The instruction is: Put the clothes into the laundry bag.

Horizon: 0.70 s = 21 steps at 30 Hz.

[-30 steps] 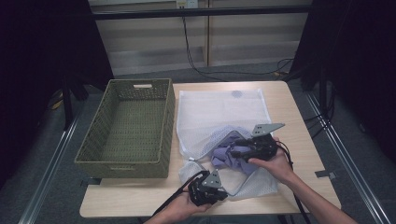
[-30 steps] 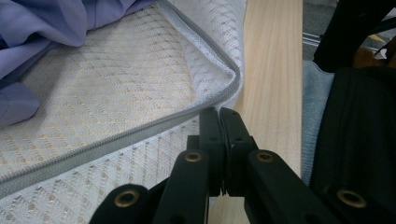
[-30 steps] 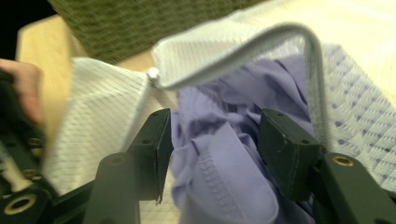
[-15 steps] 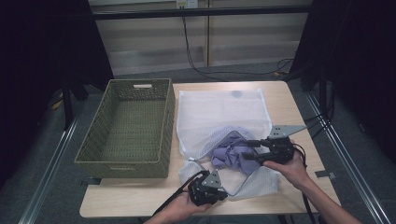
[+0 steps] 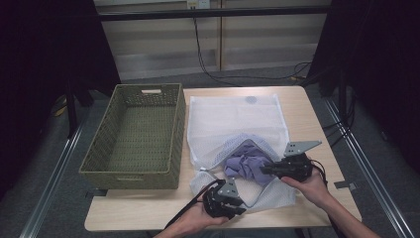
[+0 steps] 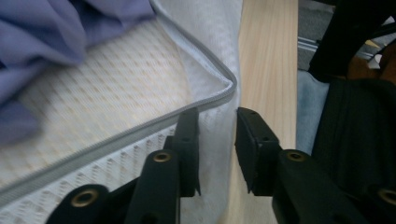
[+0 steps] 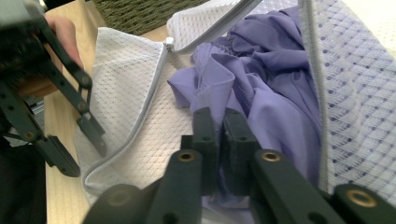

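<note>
Purple garment in a white mesh bag on the bench, a hand-held gripper at each side

Right hand-held gripper point(image 7: 221, 140), jaws together, pinches the crumpled purple garment point(image 5: 246, 163); left hand-held gripper point(image 6: 216, 135) stands apart around the mesh bag point(image 5: 233, 116) corner beside the wicker basket point(image 5: 136, 136)

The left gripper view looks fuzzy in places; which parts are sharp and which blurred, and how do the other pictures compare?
Left gripper view: the purple cloth at top left is soft and blurred, the mesh bag hem sharper. Right gripper view: cloth folds crisp, the near jaws slightly soft. High view: table evenly lit, surroundings dark.
</note>
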Motion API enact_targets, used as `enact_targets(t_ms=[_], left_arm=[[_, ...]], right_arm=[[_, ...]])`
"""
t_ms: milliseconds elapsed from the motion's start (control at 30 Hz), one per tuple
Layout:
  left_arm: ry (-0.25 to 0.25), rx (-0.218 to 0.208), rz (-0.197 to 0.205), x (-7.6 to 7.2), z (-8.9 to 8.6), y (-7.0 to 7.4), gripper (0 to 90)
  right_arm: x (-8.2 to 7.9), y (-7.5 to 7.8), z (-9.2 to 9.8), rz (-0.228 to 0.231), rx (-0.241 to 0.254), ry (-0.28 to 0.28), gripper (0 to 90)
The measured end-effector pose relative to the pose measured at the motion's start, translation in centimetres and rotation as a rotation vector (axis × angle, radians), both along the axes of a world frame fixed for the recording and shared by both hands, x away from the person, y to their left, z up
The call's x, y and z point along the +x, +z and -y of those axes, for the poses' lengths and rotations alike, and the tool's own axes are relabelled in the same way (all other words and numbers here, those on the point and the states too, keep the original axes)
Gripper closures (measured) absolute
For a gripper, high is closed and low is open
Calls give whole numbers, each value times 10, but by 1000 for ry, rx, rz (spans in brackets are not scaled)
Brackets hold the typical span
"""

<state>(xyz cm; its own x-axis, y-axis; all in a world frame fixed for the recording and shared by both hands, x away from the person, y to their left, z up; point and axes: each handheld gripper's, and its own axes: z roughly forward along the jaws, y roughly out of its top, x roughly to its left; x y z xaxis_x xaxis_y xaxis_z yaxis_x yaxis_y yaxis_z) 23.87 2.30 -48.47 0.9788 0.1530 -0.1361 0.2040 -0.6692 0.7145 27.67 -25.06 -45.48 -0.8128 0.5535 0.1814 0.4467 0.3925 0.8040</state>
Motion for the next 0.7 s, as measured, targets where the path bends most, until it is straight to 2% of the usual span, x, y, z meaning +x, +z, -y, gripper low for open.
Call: enact_targets(t_ms=[33, 67, 167, 200, 233, 267, 333, 367, 400, 433, 467, 500, 533, 567, 600, 633, 700], left_arm=[[7, 1, 0, 1, -1, 3, 671], [15, -28, 8, 2, 0, 3, 653], [28, -7, 35, 5, 4, 2, 578], [39, 26, 34, 8, 6, 2, 548], [51, 2, 16, 10, 9, -2, 520], [49, 14, 19, 12, 11, -2, 507], [53, 8, 14, 14, 13, -3, 463], [40, 22, 19, 15, 13, -2, 454], [45, -3, -4, 14, 14, -4, 440], [37, 6, -6, 13, 15, -5, 419], [38, -3, -15, 11, 17, -8, 407], [23, 32, -11, 11, 18, -8, 395], [9, 50, -4, 10, 19, -8, 393], [-5, 31, -8, 9, 20, -10, 392], [5, 26, -3, 7, 20, -11, 384], [-6, 50, -4, 7, 20, -10, 375], [4, 19, -6, 5, 21, -13, 351]], right_arm=[[0, 0, -1, 1, -1, 3, 863], [1, -1, -1, -2, 0, 2, 866], [2, -2, -3, -11, 3, 8, 870], [3, -3, -5, -14, 0, 12, 872], [3, -4, -7, -18, -1, 13, 873], [4, -4, -8, -18, -4, 18, 870], [5, -6, -11, -22, -8, 25, 861], [5, -7, -13, -29, -11, 27, 854], [6, -8, -14, -32, -15, 32, 837], [7, -10, -17, -36, -22, 39, 818], [8, -12, -20, -42, -31, 44, 804], [9, -14, -22, -47, -35, 52, 791], [9, -16, -25, -49, -44, 56, 784], [10, -18, -27, -53, -51, 63, 782], [10, -19, -29, -56, -59, 69, 769], [10, -20, -30, -55, -64, 72, 750], [11, -22, -33, -56, -69, 75, 740]])
